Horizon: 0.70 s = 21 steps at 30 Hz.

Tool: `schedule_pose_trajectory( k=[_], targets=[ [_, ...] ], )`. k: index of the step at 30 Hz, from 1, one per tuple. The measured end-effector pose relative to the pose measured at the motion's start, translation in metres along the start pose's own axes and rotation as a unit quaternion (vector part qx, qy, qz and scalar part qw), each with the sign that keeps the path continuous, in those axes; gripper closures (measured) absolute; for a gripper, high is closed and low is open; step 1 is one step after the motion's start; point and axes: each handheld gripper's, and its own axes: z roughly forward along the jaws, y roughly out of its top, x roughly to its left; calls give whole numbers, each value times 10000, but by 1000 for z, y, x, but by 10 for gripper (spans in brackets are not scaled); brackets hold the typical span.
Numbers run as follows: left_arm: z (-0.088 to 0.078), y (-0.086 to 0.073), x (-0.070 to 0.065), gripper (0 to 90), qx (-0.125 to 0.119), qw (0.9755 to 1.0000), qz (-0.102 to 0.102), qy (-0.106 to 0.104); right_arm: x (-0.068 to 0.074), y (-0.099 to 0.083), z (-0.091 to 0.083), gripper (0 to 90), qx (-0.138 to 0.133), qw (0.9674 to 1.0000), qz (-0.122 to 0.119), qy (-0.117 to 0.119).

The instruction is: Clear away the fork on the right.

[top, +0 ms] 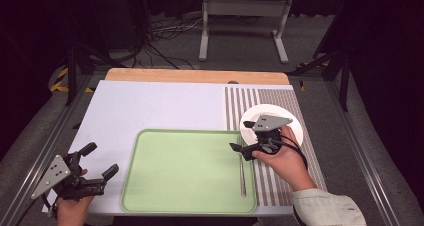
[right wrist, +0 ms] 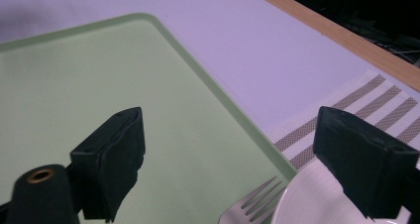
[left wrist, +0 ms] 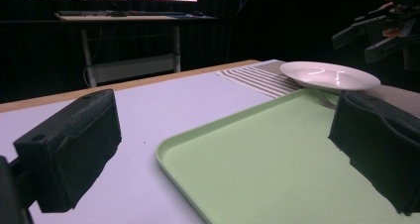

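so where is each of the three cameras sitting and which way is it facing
High view: above the person's side, looking forward and down on the green tray; both hands and grippers show.
Left gripper view: rides the left gripper, looking low across the tray toward the white plate; its open jaws show.
Right gripper view: rides the right gripper, looking down at the fork; open jaws show.
All share the tray.

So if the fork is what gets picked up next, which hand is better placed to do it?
The right one, probably. The right gripper hangs open just above the fork at the green tray's right edge, beside the white plate. The left gripper is open too, but sits off the tray's far side.
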Motion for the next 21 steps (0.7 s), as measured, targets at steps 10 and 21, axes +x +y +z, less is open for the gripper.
schedule_pose_trajectory(
  k=[10,21],
  targets=[
    [0,0,0,3,15,10000,5,7,-3,-11,-29,137,-396,9991,54,-162],
    [-1,0,1,3,-12,10000,-7,31,-7,-30,-52,137,-780,9962,174,-351]
  ],
)
